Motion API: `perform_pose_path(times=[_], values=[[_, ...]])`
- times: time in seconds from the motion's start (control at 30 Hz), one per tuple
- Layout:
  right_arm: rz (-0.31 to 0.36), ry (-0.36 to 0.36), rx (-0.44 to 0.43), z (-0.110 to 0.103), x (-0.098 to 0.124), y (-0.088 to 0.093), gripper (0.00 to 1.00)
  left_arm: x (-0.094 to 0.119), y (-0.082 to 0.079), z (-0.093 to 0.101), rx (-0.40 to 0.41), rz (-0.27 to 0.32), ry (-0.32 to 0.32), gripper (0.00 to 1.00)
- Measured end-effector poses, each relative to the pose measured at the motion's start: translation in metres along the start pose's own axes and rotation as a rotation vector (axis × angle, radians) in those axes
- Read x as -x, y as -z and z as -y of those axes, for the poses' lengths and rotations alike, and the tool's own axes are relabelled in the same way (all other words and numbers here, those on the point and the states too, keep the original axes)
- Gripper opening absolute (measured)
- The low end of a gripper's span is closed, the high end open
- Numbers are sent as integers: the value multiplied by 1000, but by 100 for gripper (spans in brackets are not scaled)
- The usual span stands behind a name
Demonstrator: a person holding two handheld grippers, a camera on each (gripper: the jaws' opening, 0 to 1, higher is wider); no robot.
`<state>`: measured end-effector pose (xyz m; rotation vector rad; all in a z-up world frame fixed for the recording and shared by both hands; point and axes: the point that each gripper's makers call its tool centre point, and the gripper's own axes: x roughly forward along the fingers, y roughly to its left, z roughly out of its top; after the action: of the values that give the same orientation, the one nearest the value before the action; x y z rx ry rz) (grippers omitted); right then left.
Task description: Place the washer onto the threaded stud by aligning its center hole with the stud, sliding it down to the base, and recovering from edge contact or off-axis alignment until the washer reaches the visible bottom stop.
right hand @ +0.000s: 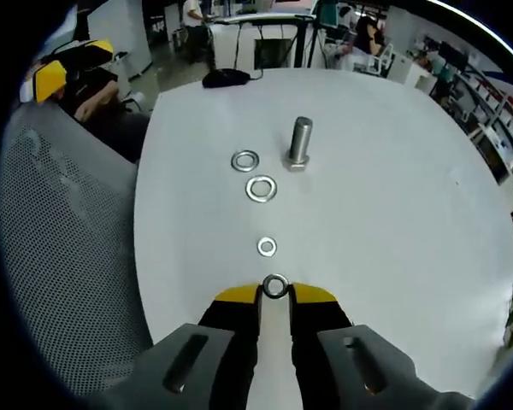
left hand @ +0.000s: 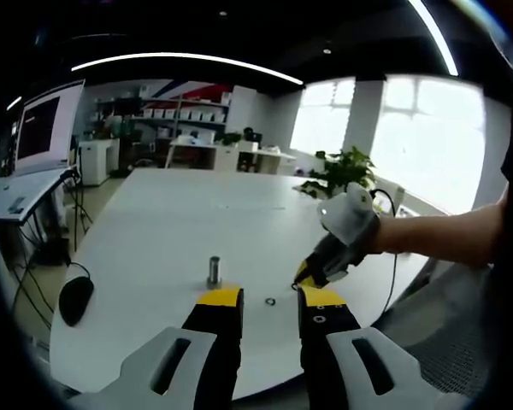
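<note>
A wide white table (right hand: 385,213) fills an open office with shelves at upper left. The right gripper (right hand: 275,291) pinches a small silver washer (right hand: 275,286) low in frame — the upright steel threaded stud (right hand: 299,143) stands above centre. The left gripper (left hand: 269,299) hovers with jaws apart.

Both tongs (left hand: 269,309) (right hand: 274,295) have yellow tips on black jaws with grey slotted bases.
</note>
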<state>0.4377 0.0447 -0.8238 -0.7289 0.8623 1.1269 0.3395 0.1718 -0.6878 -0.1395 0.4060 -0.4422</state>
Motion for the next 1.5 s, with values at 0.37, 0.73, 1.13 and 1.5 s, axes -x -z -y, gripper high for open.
perform_pose_path(times=[0.37, 0.73, 1.13, 1.5], values=[[45, 45, -7, 15, 18, -11, 14, 0, -1, 0, 0, 4, 2, 23], [57, 102, -21, 36, 39, -15, 14, 1, -3, 3, -3, 6, 7, 23], [3, 121, -36, 41, 43, 1, 14, 1, -4, 4, -5, 8, 11, 23], [-39, 98, -51, 39, 39, 14, 14, 1, -3, 4, -7, 7, 13, 23]])
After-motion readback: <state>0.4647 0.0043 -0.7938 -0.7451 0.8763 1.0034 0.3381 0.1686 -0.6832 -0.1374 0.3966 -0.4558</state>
